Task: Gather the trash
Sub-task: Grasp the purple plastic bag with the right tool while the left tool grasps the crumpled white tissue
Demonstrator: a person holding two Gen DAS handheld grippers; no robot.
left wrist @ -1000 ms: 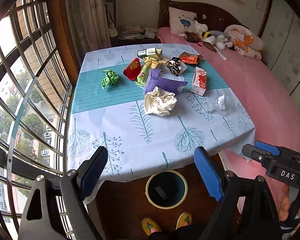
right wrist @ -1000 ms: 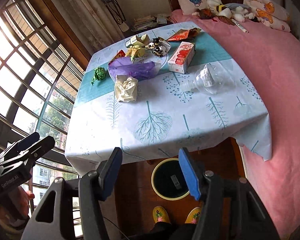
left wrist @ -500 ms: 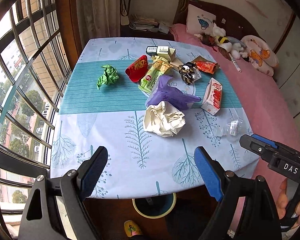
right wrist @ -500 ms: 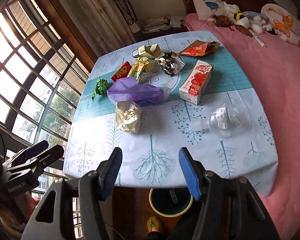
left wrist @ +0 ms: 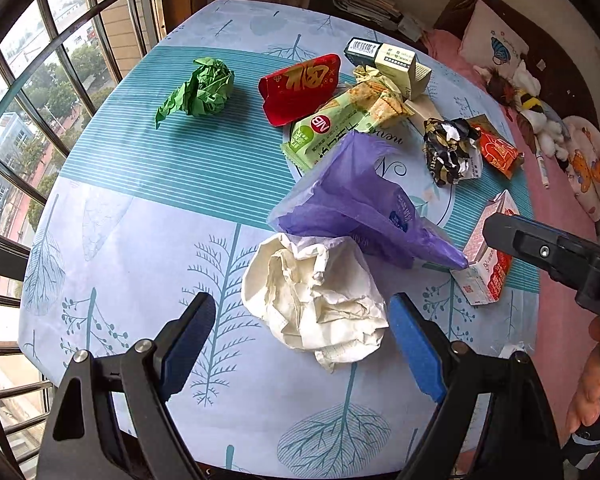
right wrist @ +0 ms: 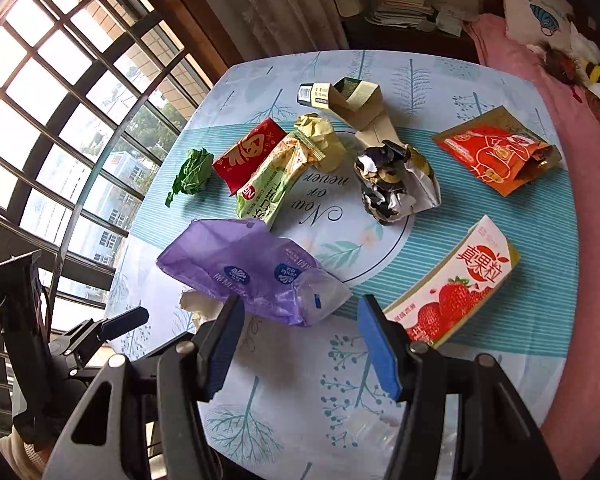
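Trash lies on a table under a tree-print cloth [left wrist: 140, 280]. My left gripper [left wrist: 302, 340] hangs open over a crumpled white paper ball [left wrist: 312, 300], which shows between its fingers with neither pad pressing it. A purple plastic bag [right wrist: 252, 276] lies just ahead of my open right gripper [right wrist: 302, 344], and a strawberry drink carton [right wrist: 456, 288] sits to its right. Farther back are a green paper ball [left wrist: 200, 90], a red packet [left wrist: 300, 88], a green snack wrapper [left wrist: 340, 124], a crumpled black-and-white wrapper [right wrist: 396, 184], an orange pouch [right wrist: 496, 156] and an opened box [right wrist: 340, 96].
A barred window [left wrist: 40, 80] runs along the table's left side. A pink bed [right wrist: 588, 160] with a pillow and stuffed toys [left wrist: 540, 120] borders the right side. Clear plastic [right wrist: 372, 428] lies near the front edge. Books are stacked behind the table.
Both grippers have moved forward over the table and come lower. The trash now looks much closer, and the bin and feet below the table edge have left view.
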